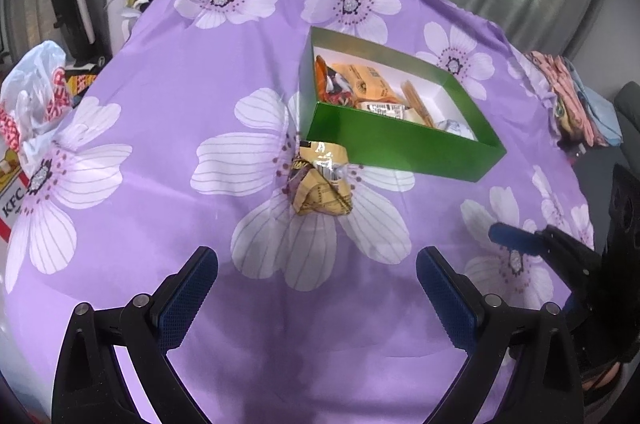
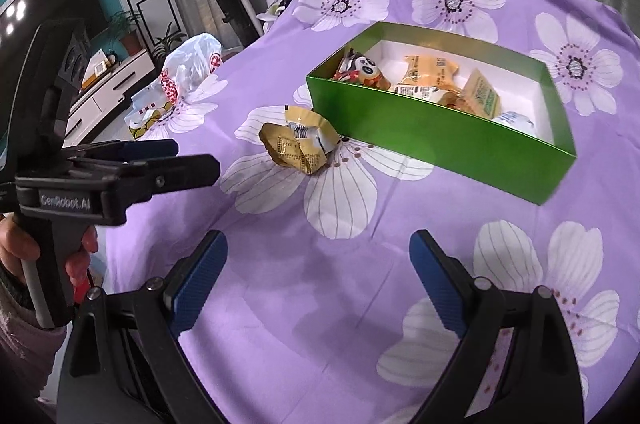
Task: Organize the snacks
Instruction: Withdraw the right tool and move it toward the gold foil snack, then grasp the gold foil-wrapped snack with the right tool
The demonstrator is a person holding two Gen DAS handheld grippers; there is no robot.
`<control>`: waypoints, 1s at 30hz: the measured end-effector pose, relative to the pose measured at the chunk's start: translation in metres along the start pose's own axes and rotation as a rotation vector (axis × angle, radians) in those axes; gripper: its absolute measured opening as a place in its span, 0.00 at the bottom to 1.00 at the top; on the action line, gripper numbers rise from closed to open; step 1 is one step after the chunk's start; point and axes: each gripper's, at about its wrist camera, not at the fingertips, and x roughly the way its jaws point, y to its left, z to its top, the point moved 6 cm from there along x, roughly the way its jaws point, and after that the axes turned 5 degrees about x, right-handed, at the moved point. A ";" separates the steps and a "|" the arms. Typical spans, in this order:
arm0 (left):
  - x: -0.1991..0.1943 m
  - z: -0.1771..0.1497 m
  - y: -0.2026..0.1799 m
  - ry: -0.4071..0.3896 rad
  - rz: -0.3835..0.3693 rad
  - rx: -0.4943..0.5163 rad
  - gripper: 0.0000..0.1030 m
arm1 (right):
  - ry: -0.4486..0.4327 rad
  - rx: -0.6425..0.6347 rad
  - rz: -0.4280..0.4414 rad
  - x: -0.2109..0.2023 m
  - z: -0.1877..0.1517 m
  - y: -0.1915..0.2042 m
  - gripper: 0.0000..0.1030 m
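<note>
A crumpled gold snack packet lies on the purple flowered cloth, just in front of the near left corner of the green box. The open box holds several packets, among them a panda-print one and a yellow one. My left gripper hangs open above the cloth, short of the gold packet, with nothing between its fingers. My right gripper is open too and empty, nearer the table's front. Each gripper shows in the other's view: the left gripper at the left, the right gripper at the right edge.
A white plastic bag with red print and a KFC carton sit at the table's left edge. Folded cloths lie at the far right. A hand holds the left gripper's handle. Curtains and a TV stand lie beyond.
</note>
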 end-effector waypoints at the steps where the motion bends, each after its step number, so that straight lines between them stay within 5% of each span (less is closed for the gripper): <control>1: 0.002 0.000 0.002 0.003 0.001 0.006 0.96 | 0.004 -0.004 0.000 0.003 0.002 0.000 0.90; 30: 0.051 0.023 0.015 0.045 -0.081 0.093 0.96 | 0.099 -0.124 0.098 0.099 0.030 0.008 0.83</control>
